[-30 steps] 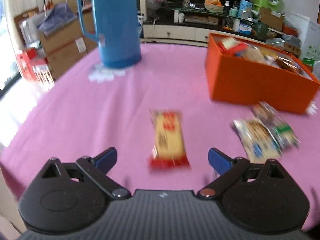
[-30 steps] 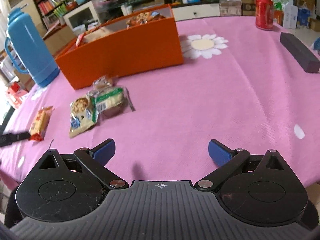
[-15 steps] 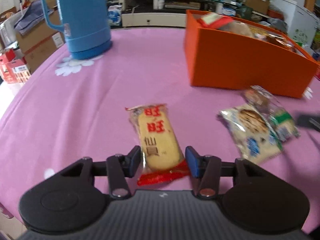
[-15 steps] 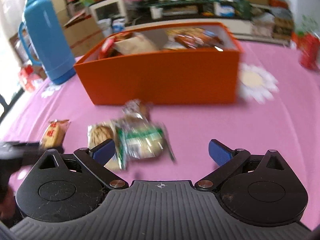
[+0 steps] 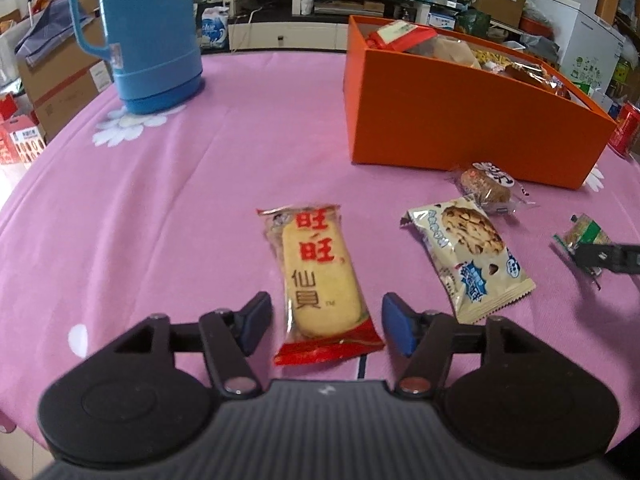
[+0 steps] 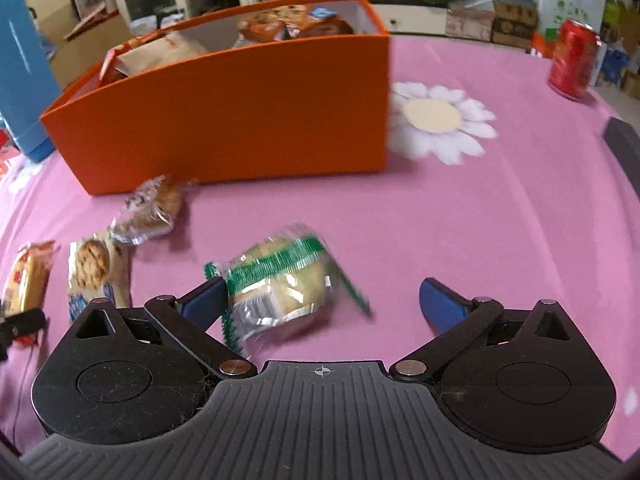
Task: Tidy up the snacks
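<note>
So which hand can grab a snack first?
Probably the left. The left gripper has just been opening again, but the rice cracker lies squarely between its fingers. The right gripper stands wide open, with the green packet off-centre against one finger.

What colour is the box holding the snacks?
Orange box, clearest in the right wrist view.

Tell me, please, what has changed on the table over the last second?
The left gripper advanced to straddle the rice cracker, closed, and its jaws have just been opening. The right gripper swung to the green-striped cake, open. Orange box and snacks stayed.
</note>
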Demonstrator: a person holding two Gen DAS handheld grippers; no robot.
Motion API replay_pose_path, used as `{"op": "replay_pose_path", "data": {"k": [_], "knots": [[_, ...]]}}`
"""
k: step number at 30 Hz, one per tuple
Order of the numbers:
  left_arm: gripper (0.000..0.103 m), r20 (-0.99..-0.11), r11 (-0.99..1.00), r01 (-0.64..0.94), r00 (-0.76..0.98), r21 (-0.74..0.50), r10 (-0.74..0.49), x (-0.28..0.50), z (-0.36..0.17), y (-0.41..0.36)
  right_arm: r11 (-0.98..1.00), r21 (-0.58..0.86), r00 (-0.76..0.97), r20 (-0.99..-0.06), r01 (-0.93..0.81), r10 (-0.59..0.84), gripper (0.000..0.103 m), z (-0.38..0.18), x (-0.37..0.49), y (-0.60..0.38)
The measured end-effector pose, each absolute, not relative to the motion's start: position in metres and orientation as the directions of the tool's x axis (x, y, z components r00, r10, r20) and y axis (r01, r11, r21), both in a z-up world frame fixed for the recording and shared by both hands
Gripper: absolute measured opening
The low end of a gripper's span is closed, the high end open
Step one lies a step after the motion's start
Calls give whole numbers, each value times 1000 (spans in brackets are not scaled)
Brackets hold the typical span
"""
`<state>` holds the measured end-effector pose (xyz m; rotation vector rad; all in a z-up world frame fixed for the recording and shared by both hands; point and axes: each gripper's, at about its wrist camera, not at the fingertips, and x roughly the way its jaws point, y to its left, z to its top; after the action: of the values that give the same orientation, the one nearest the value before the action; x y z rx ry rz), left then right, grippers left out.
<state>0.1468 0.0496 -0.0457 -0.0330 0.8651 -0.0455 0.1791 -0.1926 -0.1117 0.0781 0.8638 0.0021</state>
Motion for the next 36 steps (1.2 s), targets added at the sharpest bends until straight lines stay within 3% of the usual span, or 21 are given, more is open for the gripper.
{"op": "replay_pose_path", "data": {"k": [6,10,15,19,23,36], "knots": [[88,-731,998,-4,681,-66,-46,135,-34,60,994,102,710,-697,-40,100,93,-102,156,-195],[90,-724,999,-8,689,-54,-34,142,-28,64,987,32,711,-690,-155,134,94,-104,175,-179],[90,-726,1000,8,687,-28,-26,158,-34,61,982,-15,666,-737,-187,115,94,-122,193,-172],[90,-742,1000,17,670,-14,-22,171,-44,57,985,-16,682,-723,-173,108,94,-122,185,-169],[79,-757,1000,18,654,-6,-16,177,-52,55,986,-16,686,-720,-165,103,94,-123,185,-169],[78,-756,1000,0,655,-13,-10,177,-52,55,990,-14,680,-728,-139,85,94,-125,196,-169]]}}
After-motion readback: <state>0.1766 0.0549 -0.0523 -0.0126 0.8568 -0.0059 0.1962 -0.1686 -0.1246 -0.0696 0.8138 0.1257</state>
